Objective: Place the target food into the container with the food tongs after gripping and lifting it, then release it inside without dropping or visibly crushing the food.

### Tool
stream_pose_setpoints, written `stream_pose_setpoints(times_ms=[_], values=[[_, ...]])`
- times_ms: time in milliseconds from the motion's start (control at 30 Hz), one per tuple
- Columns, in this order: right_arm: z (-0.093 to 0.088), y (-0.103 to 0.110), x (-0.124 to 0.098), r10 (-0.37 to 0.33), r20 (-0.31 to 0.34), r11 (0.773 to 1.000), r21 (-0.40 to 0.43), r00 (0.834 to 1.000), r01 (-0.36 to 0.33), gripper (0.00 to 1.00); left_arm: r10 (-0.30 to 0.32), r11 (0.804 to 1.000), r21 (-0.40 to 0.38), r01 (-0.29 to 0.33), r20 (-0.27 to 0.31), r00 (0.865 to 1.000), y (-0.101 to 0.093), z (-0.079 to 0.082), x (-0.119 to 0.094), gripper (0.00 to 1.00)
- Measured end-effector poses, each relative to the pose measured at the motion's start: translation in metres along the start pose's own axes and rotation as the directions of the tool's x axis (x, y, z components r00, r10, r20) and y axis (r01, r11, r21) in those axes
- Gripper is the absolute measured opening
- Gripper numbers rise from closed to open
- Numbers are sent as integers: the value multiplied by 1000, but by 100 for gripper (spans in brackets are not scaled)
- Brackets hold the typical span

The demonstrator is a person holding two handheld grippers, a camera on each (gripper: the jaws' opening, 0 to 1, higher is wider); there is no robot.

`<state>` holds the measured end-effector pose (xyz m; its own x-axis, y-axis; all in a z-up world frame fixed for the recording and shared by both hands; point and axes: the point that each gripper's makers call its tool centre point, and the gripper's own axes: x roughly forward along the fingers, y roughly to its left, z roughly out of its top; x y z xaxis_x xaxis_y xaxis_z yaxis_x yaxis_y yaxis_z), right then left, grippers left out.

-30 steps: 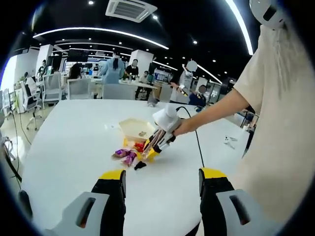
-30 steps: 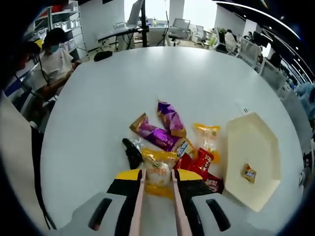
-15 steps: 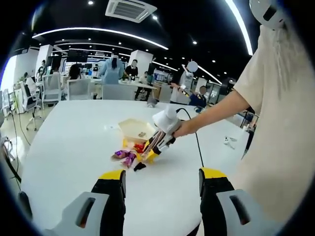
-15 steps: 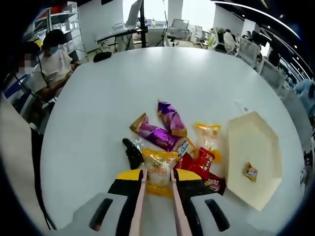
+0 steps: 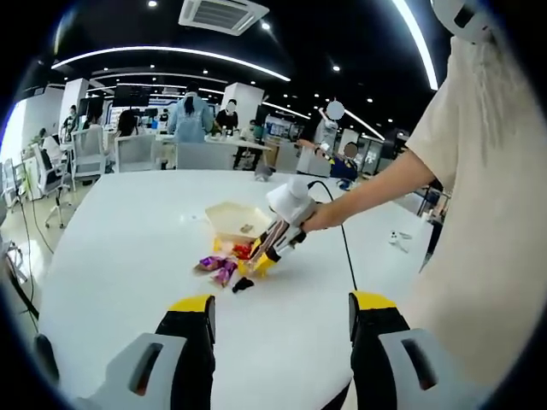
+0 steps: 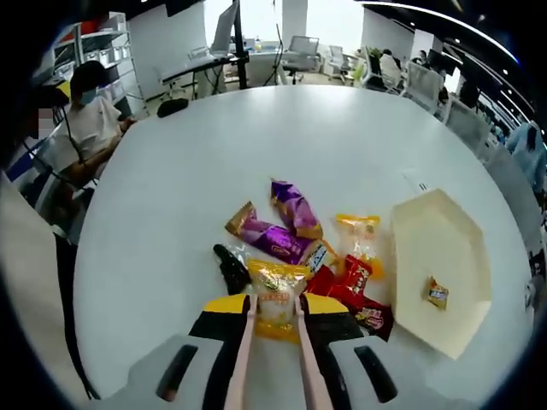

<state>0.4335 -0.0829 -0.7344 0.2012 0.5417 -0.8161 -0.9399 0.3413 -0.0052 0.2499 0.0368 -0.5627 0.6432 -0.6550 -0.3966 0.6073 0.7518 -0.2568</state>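
On the white round table (image 6: 171, 188), right gripper view: right gripper (image 6: 273, 318) sits low at the near edge of a snack pile, its jaws holding a pair of pale food tongs (image 6: 242, 359) whose two arms run forward. The tong tips are clamped on either side of a yellow snack packet (image 6: 275, 290). Can't tell whether the packet is off the table or resting on it. Just left of the packet lies a small black item (image 6: 231, 266). Beyond it, two purple wrappers (image 6: 282, 224) lie side by side, touching. To the right, an orange-yellow packet (image 6: 359, 235) and red packets (image 6: 346, 282) overlap each other beside the tongs. Far right, a cream hexagonal container (image 6: 432, 239) sits on the table, just beside the red packets, with one small wrapped snack (image 6: 438, 293) inside near its near wall. A seated person (image 6: 81, 128) is at the far left edge of the table.

Left gripper view: left gripper (image 5: 282, 342) hovers over bare table, well apart from the pile, jaws wide apart, nothing between them. Farther off, the person's hand (image 5: 312, 220) holds the right gripper, tongs angled down into the pile next to the container (image 5: 229, 218). A black cable (image 5: 346, 252) trails from it across the table. People stand in the office background.
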Motion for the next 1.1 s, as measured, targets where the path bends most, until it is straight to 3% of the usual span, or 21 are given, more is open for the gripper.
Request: stream_pose_setpoints(times_ms=[500,1100], values=[[24,-14,-19,-38,78,999,33,996,35,23,-15,1000,3,15,2,1000,0,4,4,64],[45,-73,-53,-164,139,985,86,977,153,23,-31,999,8,31,0,1000,-4,4,8,64]])
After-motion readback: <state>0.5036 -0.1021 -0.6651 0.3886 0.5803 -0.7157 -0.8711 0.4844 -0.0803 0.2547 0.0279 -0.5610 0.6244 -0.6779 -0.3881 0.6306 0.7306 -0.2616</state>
